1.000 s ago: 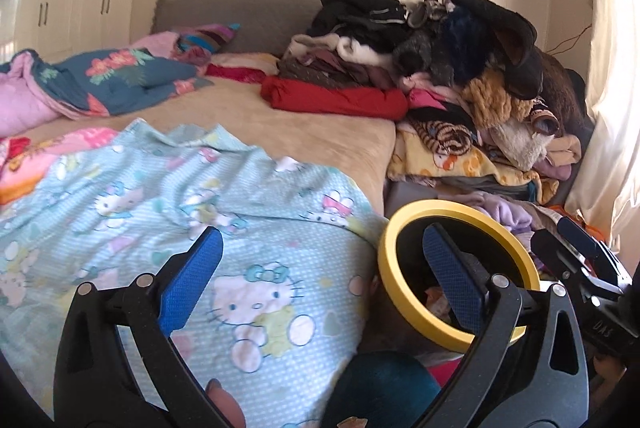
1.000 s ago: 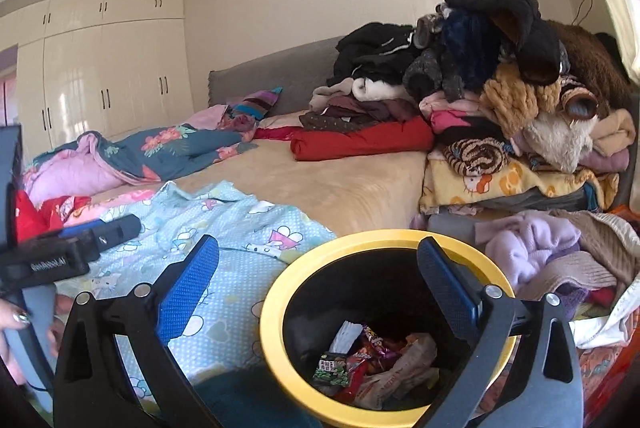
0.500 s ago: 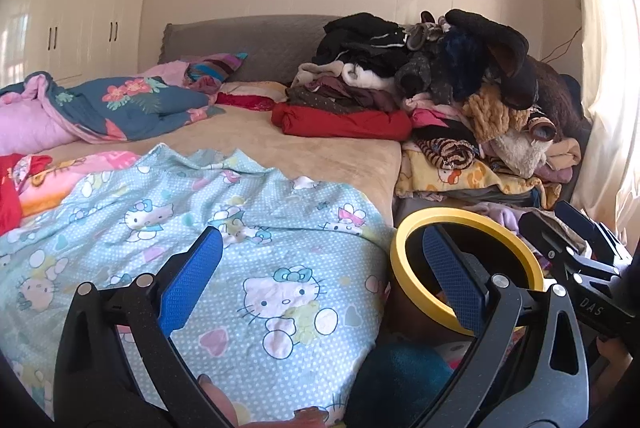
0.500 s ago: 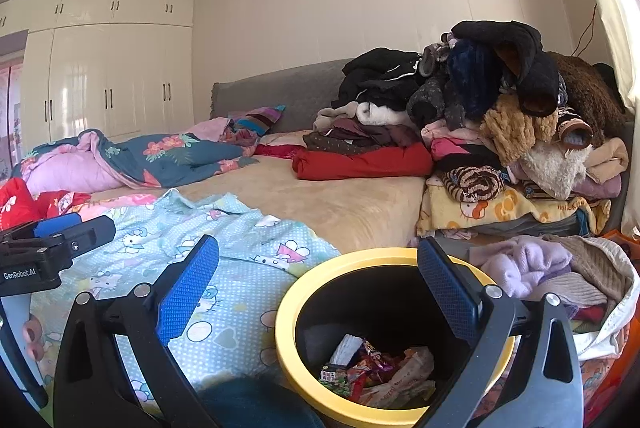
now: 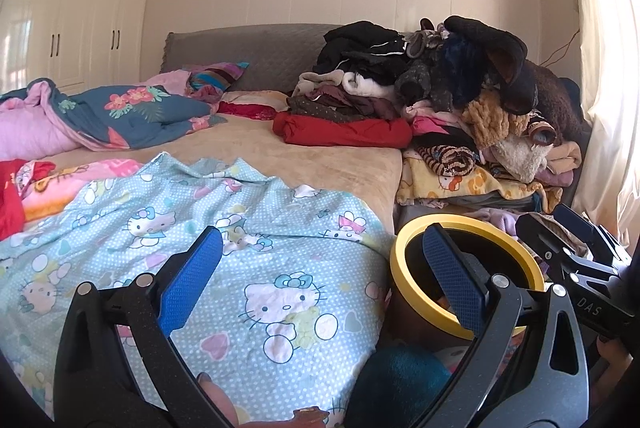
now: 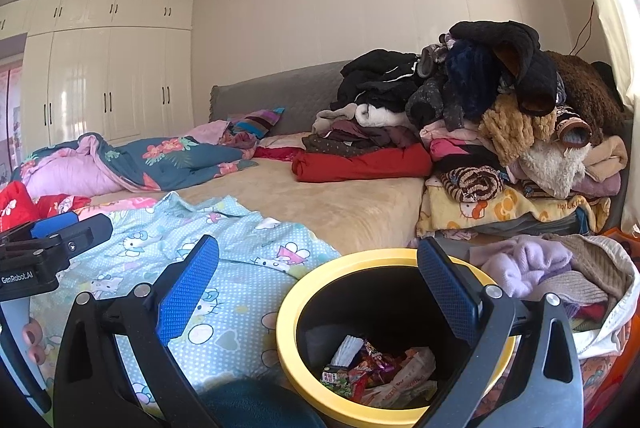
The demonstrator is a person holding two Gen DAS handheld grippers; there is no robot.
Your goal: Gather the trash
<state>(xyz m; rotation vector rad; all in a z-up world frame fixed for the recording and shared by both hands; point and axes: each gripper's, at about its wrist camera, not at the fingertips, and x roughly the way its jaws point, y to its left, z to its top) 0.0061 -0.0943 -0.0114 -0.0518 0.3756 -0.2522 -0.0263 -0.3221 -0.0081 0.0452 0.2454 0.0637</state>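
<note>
Both cameras sit higher than a second ago: left gripper (image 5: 320, 272) gapes wide, empty, over cartoon-cat sheet (image 5: 256, 260) on one bed (image 5: 320, 164); right gripper (image 6: 318, 278) equally spread, empty, above one yellow-rimmed bin (image 6: 292, 348) holding wrappers (image 6: 376, 372), beside clothes pile (image 6: 500, 132).

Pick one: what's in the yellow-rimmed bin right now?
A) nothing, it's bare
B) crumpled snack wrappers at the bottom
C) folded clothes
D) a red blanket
B. The right wrist view looks down into the yellow-rimmed bin and shows crumpled snack wrappers lying at its bottom; the right gripper is open with nothing between its fingers.
</note>
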